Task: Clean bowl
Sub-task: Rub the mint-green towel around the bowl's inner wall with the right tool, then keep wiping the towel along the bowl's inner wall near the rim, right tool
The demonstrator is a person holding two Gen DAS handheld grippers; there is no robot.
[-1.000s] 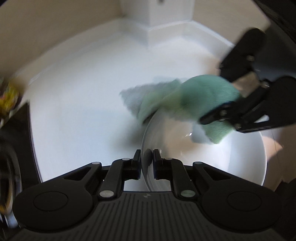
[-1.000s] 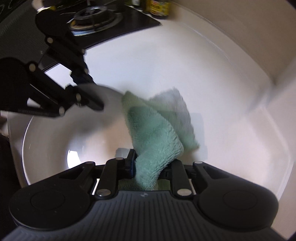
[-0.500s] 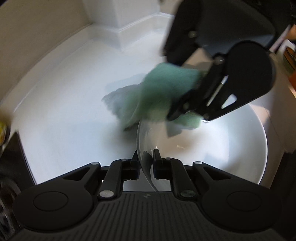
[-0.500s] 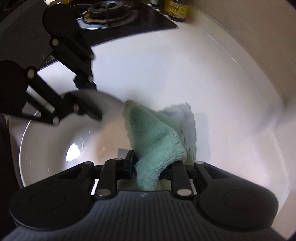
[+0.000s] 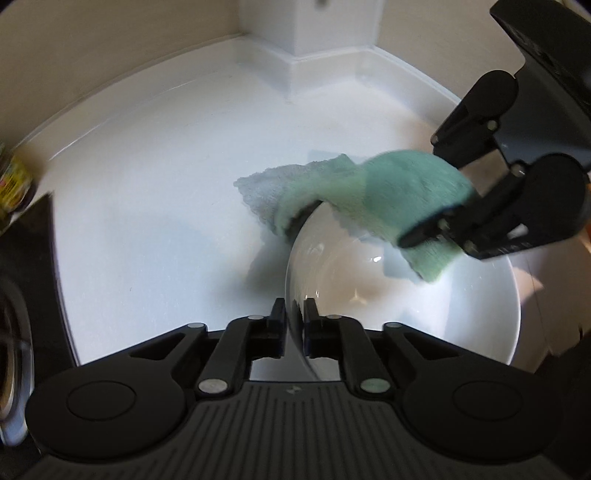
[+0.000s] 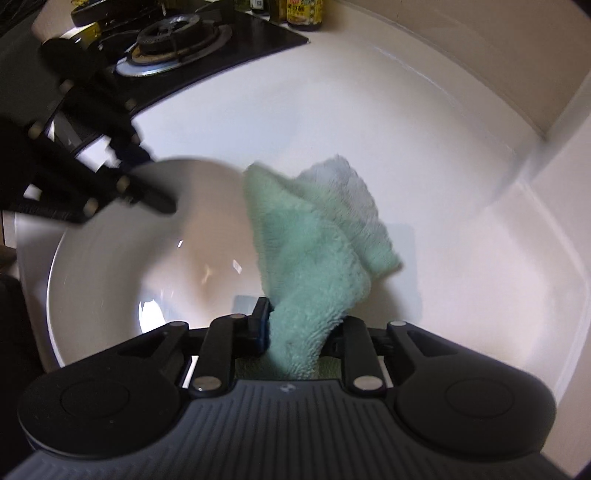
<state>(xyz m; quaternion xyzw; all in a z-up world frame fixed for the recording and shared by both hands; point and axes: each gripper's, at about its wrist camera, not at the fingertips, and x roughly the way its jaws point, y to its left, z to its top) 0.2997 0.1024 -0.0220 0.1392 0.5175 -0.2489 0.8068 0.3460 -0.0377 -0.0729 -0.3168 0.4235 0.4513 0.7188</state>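
Note:
A white bowl (image 5: pixel 406 314) stands on the white counter, tilted up at its left rim. My left gripper (image 5: pixel 294 310) has that rim between its pads and its jaws are closing on it. A green fluffy cloth (image 5: pixel 388 192) drapes over the bowl's far rim, part inside and part on the counter. My right gripper (image 5: pixel 439 195) comes in from the upper right, its jaws closing on the bunched cloth. In the right wrist view the cloth (image 6: pixel 314 266) rises from the right gripper (image 6: pixel 299 317) beside the bowl (image 6: pixel 147 258), and the left gripper (image 6: pixel 155 181) pinches the far rim.
A black gas stove (image 6: pixel 173 40) with a burner lies beyond the bowl, with sauce bottles (image 6: pixel 299 11) behind it. The white counter (image 5: pixel 147 184) ends at a raised back edge and a wall pillar (image 5: pixel 306 29). A blurred jar (image 5: pixel 13 184) sits at far left.
The right gripper swept the cloth left over the bowl's far rim half a second ago, then back to the right. The left gripper kept its pinch on the rim.

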